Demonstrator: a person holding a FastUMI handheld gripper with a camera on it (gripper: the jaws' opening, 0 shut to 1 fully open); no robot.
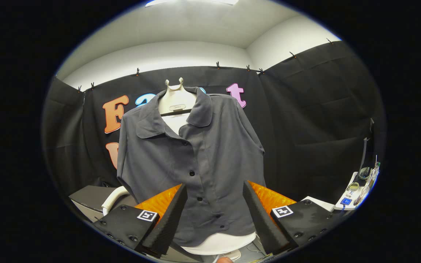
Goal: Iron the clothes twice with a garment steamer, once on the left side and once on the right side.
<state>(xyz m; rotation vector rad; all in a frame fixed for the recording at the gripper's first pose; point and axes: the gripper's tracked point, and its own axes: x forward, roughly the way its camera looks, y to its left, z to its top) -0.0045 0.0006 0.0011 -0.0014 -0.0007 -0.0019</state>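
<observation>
my fingers (214, 215) are spread, holding nothing; the shirt (192, 164) hangs on its form just beyond them. no ironing begun (i judge); next i must fetch the steamer.

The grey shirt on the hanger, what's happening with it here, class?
A person holds a handheld gripper facing the grey shirt, which hangs buttoned on a pale hanger in front of the black cloth wall. The fingers stand open with nothing between them, the shirt's lower front just beyond. The ironing appears not to be underway at this moment.
</observation>
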